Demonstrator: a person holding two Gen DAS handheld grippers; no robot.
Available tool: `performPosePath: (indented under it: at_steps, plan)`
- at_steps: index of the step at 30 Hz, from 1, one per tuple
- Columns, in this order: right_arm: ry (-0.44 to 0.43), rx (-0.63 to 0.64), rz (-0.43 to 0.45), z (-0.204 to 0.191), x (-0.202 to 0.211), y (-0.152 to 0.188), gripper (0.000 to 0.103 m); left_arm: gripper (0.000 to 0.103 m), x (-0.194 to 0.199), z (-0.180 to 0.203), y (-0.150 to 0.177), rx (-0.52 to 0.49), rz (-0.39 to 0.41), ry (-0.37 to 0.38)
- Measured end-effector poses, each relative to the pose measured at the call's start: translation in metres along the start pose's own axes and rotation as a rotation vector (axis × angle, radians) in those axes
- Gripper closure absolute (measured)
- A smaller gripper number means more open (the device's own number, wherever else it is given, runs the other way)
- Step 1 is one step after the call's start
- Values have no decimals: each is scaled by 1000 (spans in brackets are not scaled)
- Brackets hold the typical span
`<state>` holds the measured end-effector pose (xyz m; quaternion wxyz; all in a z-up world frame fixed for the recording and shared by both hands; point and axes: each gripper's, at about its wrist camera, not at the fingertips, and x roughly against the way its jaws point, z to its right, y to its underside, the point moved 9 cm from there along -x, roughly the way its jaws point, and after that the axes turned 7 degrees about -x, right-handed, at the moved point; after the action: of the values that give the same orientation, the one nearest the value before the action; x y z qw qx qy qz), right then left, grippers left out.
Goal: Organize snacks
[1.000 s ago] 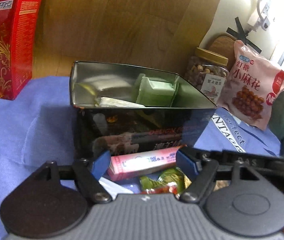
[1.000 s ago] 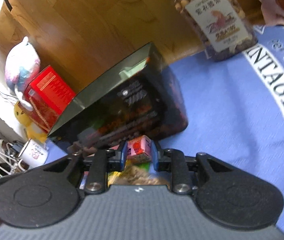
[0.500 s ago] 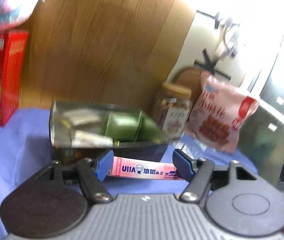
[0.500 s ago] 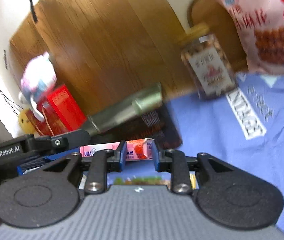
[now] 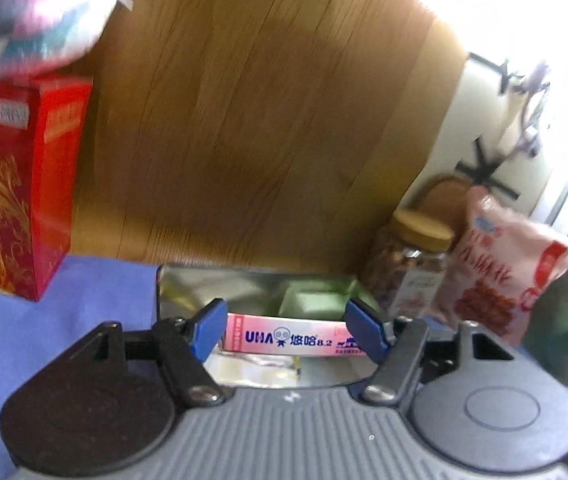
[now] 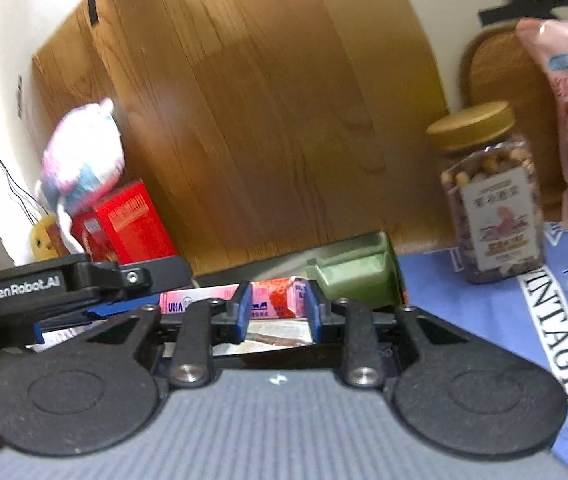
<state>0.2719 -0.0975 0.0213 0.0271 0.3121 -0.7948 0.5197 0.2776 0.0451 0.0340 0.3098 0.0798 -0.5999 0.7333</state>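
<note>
A long pink candy box (image 5: 292, 336) hangs level over the open metal tin (image 5: 187, 280). My left gripper (image 5: 286, 330) is shut on it lengthwise, one blue pad at each end. Pale green packets (image 5: 316, 302) lie inside the tin. In the right wrist view the box's strawberry-printed end (image 6: 275, 300) sits between the blue fingers of my right gripper (image 6: 276, 312). Those jaws are opening, and a narrow gap shows on each side of the box. The left gripper's black body (image 6: 83, 288) reaches in from the left of that view.
A red carton (image 5: 23, 184) with a plush toy (image 5: 35, 12) on it stands at the left. A nut jar (image 6: 492, 208) and a pink snack bag (image 5: 500, 264) stand to the right of the tin. Blue printed cloth (image 6: 484, 292) covers the table; a wooden panel (image 5: 263, 120) rises behind.
Both grippers lifted the pink box from the cloth in front of the tin to above its opening. The right jaws, earlier tight on the box's end, have spread apart.
</note>
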Motion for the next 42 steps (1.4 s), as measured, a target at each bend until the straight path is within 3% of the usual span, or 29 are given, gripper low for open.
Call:
performPosePath:
  at_steps: [3,6,11,15,17,22,25,26,28,32,37,42]
  plan:
    - [-1,9,6,2,1,3,55,36,-7,-2,7,32,-25,39]
    - [-33,-45,56,12,25,-3,55,36,9,0,3,7,27,21]
    - [-11,-158,60,54,72,13,55,36,45,30,19,-39,26,109]
    - [47,-250,15,88,100,48,55,36,43,61,55,-51,-79,191]
    - [64,-290,0,97,109,61,55,35,32,69,74,-40,-145,196]
    - [35,-339,-70,92,104,85,55,35,2,80,109,31,-301,229]
    - [-11,-343,-87,82,95,94,56,40,-2,90,117,53,-298,232]
    - [1,-324,-86,79,95,95,56,55,-2,91,117,49,-291,218]
    - [7,-296,-101,72,95,98,65,70,1,92,120,61,-295,220]
    - [-5,-247,-79,60,105,104,68,74,14,88,122,50,-290,201]
    - [-24,-174,-55,39,116,108,68,74,43,90,120,-12,-226,169]
    - [-42,-128,-35,19,131,111,68,74,71,84,121,27,-181,197]
